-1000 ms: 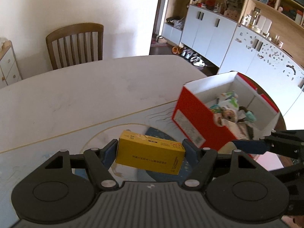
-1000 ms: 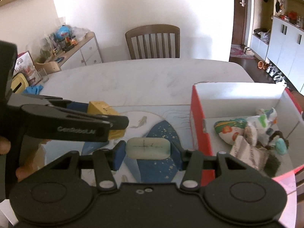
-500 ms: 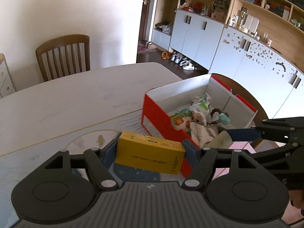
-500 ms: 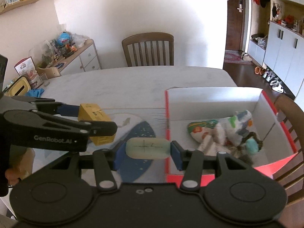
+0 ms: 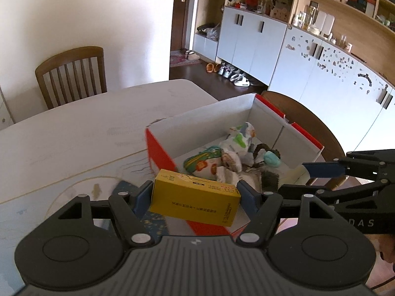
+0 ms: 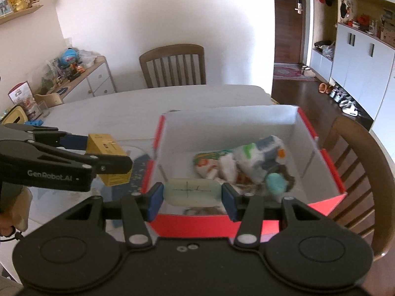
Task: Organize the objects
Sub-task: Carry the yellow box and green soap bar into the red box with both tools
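Your left gripper was clamped on a yellow carton, with both blue pads pressed against its short ends. The carton hung over the near left corner of the red-and-white cardboard box and covered that corner from the left wrist view. Your right gripper was clamped on a pale green bar, possibly soap; what it was could not be confirmed. The bar hung just inside the near wall of the box.

The print on the carton was too small to read. The box contents formed a blurred heap: patterned pouches, a teal item and dark scraps, none of which could be identified for certain. Each gripper body blocked the table edge nearest you.

The left wrist view showed the right gripper only from the side, at the right edge of the frame, with the bar mostly hidden. It also showed the white cabinets with cluttered shelves. The right wrist view showed the left gripper from the side, with the carton held outside the left wall of the box, above the patterned mat. It also showed part of your hand at the left edge. The dining chair behind the table appeared in both views.
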